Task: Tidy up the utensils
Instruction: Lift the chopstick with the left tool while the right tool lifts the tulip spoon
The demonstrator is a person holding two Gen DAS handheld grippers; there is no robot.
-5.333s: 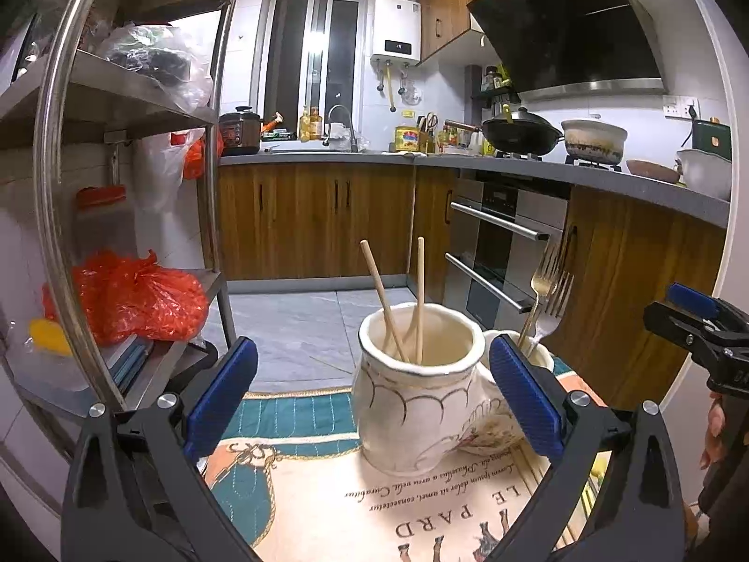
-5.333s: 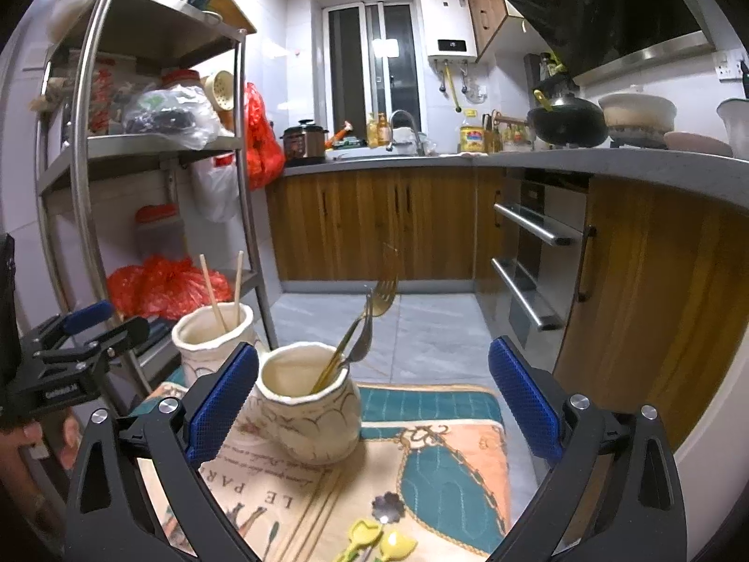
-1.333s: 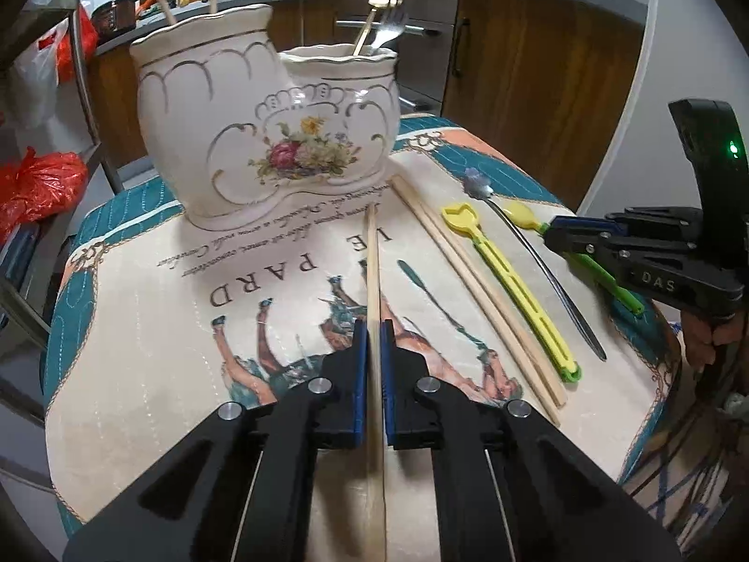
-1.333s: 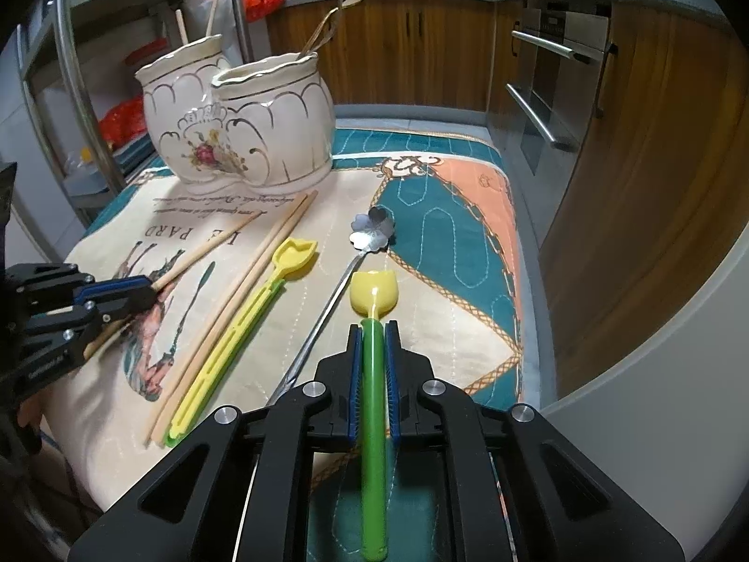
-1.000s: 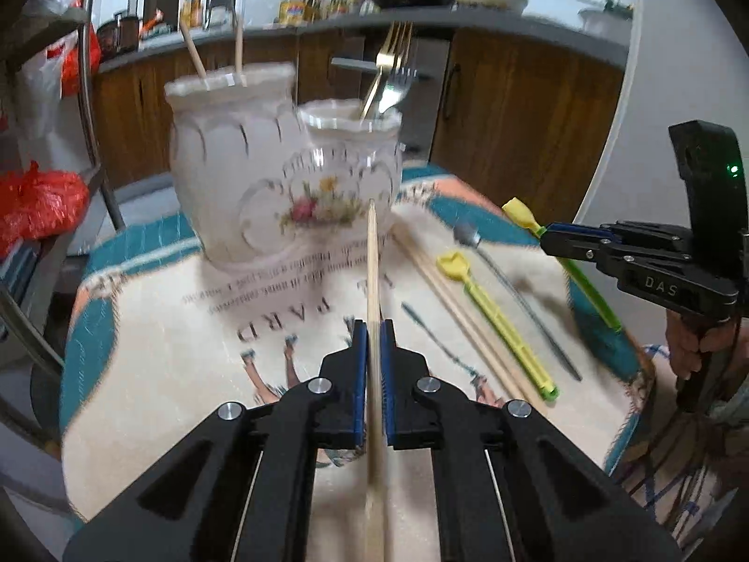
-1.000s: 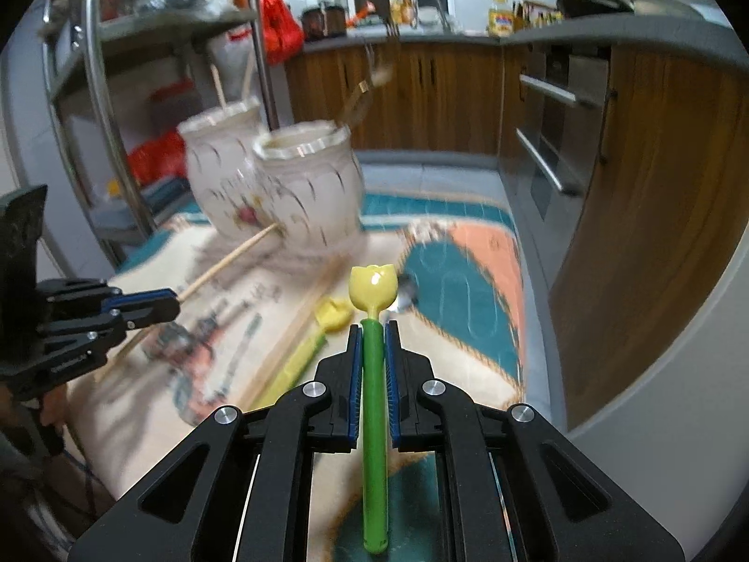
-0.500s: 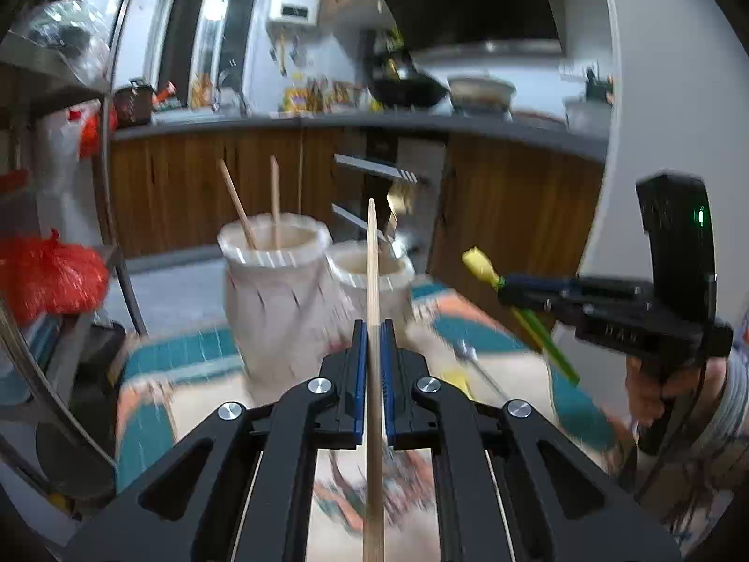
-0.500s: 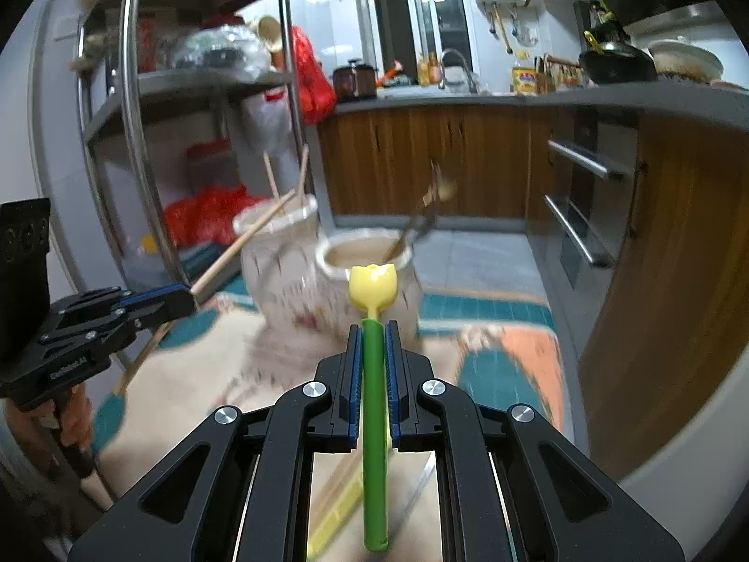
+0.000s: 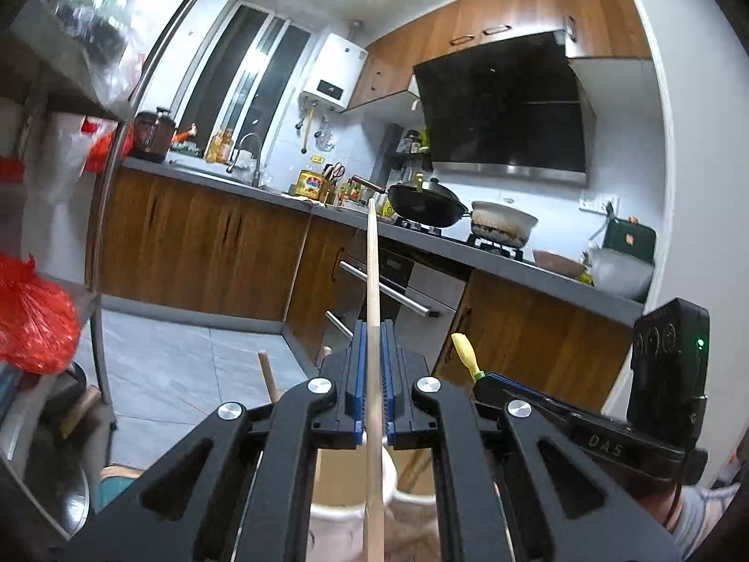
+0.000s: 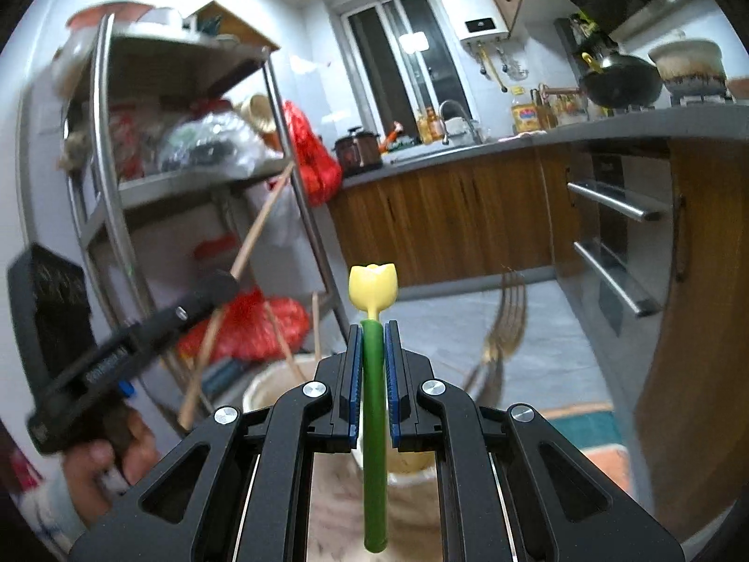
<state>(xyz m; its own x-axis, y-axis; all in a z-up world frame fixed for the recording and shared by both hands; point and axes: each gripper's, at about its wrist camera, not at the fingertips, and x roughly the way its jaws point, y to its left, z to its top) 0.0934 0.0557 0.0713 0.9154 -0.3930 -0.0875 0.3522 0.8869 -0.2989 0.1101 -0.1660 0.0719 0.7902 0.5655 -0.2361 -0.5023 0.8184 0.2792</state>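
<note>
My left gripper [image 9: 372,342] is shut on a long wooden chopstick [image 9: 372,281] that points up and away. It is held above the white ceramic holder [image 9: 348,510], which peeks out below the fingers. My right gripper [image 10: 373,342] is shut on a green utensil with a yellow tulip-shaped head [image 10: 373,288], held above the ceramic holders [image 10: 281,386]. Chopsticks [image 10: 281,332] and a gold fork [image 10: 503,328] stand in the holders. The left gripper [image 10: 220,283] with its chopstick [image 10: 260,227] shows at the left of the right wrist view. The right gripper [image 9: 487,381] shows at the right of the left wrist view.
A metal shelf rack [image 10: 107,196] with red bags [image 10: 248,323] stands on the left. Wooden kitchen cabinets and an oven [image 10: 608,253] run along the back and right. The patterned table mat [image 10: 594,426] shows low at the right.
Both grippers have risen and tilted up, carrying the chopstick and the green utensil from table level to above the holders. The table has dropped almost out of view.
</note>
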